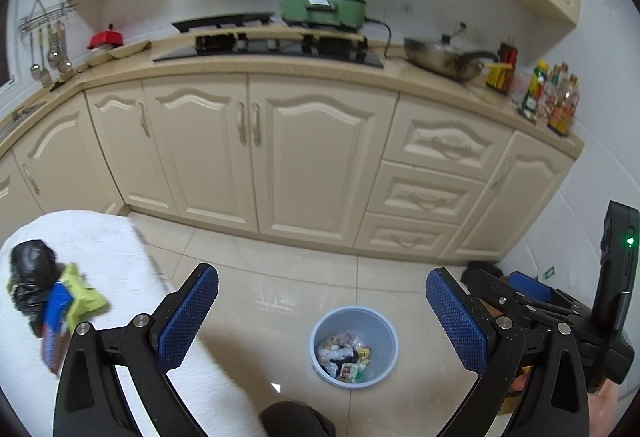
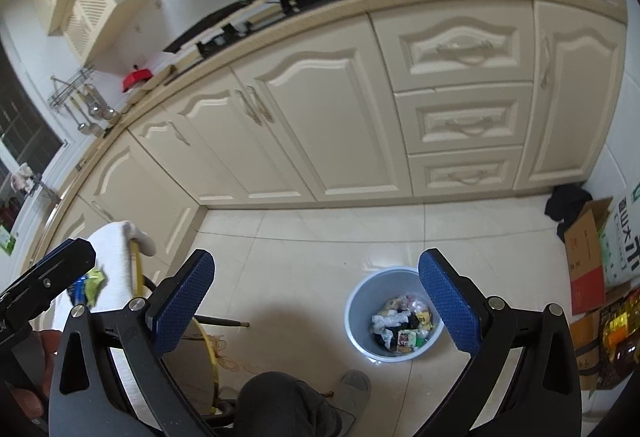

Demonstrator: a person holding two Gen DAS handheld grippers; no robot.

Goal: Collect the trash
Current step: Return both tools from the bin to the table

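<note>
Nearest in both wrist views, a dark trouser leg (image 2: 280,401) and a grey slipper (image 2: 356,385) rest on the tiled floor (image 1: 280,277).

The left tool (image 1: 322,317) has its blue pads spread fully wide, with nothing between them. The right tool (image 2: 316,311) is likewise wide open and empty; in the left view it appears at the right edge.

Below both tools a round pale-blue bin (image 1: 354,347) stands upright on the floor, mouth up. Crumpled wrappers (image 1: 344,357) lie in its bottom.

To the left, a surface under a white cloth (image 1: 100,257) carries more trash: a black bag (image 1: 32,269), a yellow-green wrapper (image 1: 84,297) and a blue packet (image 1: 56,321), touching one another. The blue packet's long axis runs toward the camera; motion blur hides finer detail.

Beyond stand cream cabinets (image 1: 312,157). On the counter (image 1: 440,85) above sit a hob (image 1: 276,47), a green cooker (image 1: 324,7), a wok (image 1: 444,57) and bottles (image 1: 556,97).
</note>
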